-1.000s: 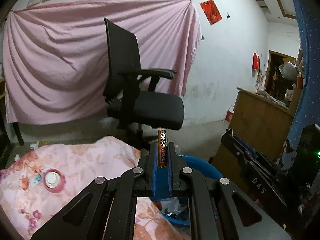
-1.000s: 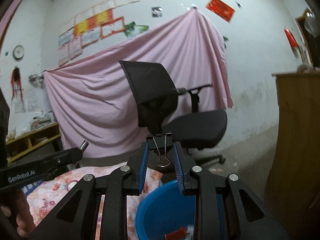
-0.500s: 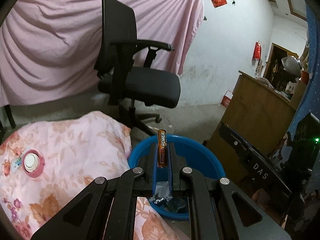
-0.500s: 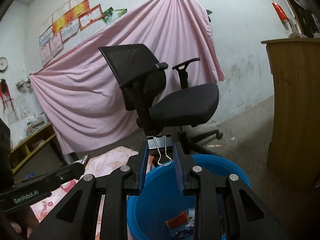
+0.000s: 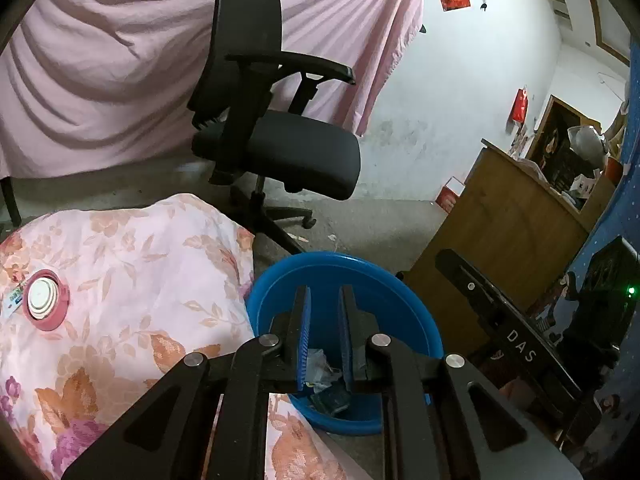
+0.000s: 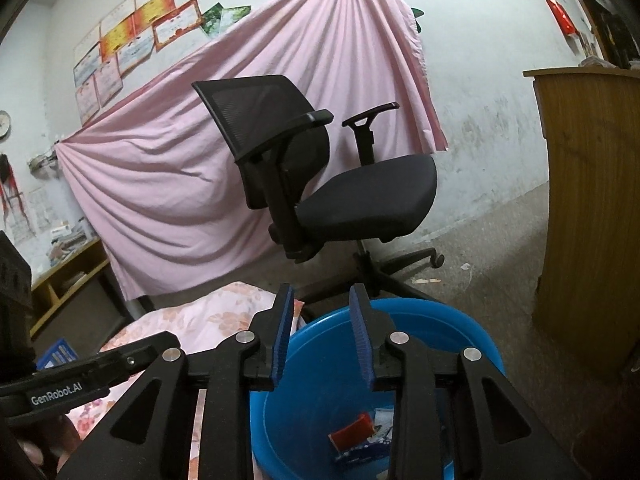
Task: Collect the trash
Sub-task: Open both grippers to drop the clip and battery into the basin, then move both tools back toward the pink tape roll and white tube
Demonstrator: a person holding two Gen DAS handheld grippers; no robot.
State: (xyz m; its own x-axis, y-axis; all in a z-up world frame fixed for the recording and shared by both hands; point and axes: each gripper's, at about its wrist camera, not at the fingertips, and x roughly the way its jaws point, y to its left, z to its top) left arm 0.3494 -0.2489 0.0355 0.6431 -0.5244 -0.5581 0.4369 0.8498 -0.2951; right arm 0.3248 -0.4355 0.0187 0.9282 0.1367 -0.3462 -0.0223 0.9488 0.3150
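Both claws hang over the blue basin point(image 5: 404, 308) on the floor, beside the floral quilt point(image 5: 132, 280). The left claw point(image 5: 324, 312) has its jaws easing apart with nothing between the blue pads – only the basin's inside shows through the gap. The right claw point(image 6: 322, 320) is opening as well, also bare. The trash point(image 6: 360, 436) lies at the bottom of the basin: a red scrap and some printed wrappers, with crumpled bits seen from the left view. On the quilt sits a round pink-rimmed cap point(image 5: 44, 300). A black office chair point(image 6: 320, 176) stands behind, before a pink sheet point(image 6: 168, 184) – 1 wooden cabinet point(image 6: 592, 216) to the right.
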